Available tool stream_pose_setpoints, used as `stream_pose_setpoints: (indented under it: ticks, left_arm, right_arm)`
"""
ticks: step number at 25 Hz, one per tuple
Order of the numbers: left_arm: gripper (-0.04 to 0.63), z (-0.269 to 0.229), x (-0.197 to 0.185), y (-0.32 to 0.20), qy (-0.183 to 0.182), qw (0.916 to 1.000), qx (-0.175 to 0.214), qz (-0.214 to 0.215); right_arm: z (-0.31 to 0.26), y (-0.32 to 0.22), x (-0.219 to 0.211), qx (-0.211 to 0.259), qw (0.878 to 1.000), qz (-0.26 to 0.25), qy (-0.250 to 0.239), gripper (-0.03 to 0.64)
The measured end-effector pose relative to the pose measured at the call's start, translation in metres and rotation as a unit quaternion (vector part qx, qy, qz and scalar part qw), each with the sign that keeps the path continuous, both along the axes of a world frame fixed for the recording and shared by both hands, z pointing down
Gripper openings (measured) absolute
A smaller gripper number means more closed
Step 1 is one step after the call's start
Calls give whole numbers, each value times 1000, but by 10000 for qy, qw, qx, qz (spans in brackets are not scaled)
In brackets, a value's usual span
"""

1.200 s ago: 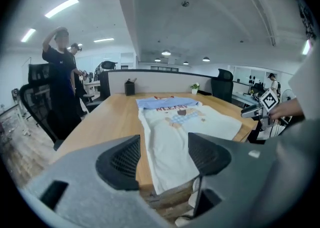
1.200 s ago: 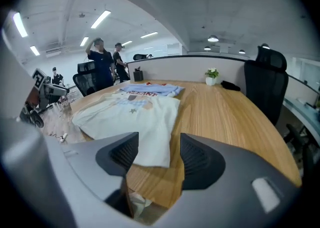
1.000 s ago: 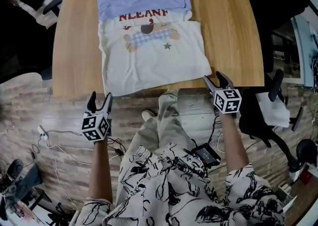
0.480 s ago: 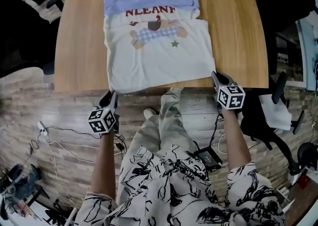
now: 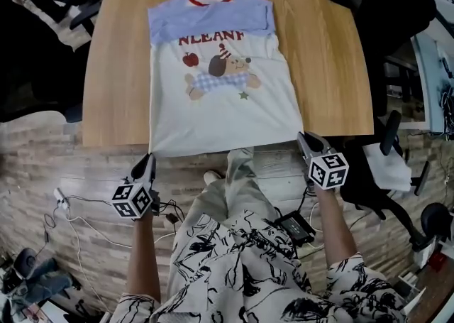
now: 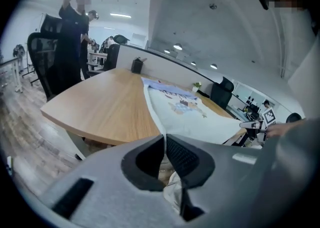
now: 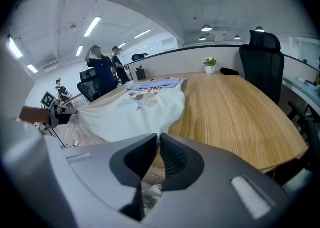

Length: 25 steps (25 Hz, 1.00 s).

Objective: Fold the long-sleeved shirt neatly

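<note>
my left gripper [image 5: 145, 160], right gripper [image 5: 306, 137]: jaws just closed, each pinching hem corner of shirt [image 5: 220, 112], flat on table [image 5: 117, 66], hem at near edge. risk: thin pinch slips under uneven pull, fold skews.

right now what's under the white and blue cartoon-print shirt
Light wooden table under the white and blue shirt; its near hem overhangs the table edge above the plank floor. Whatever else lies beneath the fabric is covered.

Soft cloth shirt [image 5: 213, 119], smooth wooden table [image 5: 323, 66]
</note>
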<state>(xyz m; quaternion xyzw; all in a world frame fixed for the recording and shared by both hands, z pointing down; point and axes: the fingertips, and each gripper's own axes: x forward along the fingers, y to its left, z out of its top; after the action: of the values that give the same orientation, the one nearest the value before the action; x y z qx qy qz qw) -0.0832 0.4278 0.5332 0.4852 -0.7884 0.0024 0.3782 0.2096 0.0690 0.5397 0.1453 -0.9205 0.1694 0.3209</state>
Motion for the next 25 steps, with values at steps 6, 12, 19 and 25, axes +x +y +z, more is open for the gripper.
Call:
stream_pose_setpoints:
  ticks: [6,12,19,25]
  left_arm:
    - [21,-27,-6,20,-121,9994,-26,-316]
    - [21,-40,-7,16,-166,9989,247,-375]
    - [21,-103,-36,-13,-582,9930,895,-506]
    - [21,-166,-86,-57,-1081,9834,1307,-643]
  right_arm:
    - [-3,26,9,-124,9997,-131,156,31]
    - [-20,24,10,-30,10000,3,-18,31]
    - [-90,-12,-22,340,9972,171,-646,29]
    - [-158,-61,-76,670,9898,121,-1254,29]
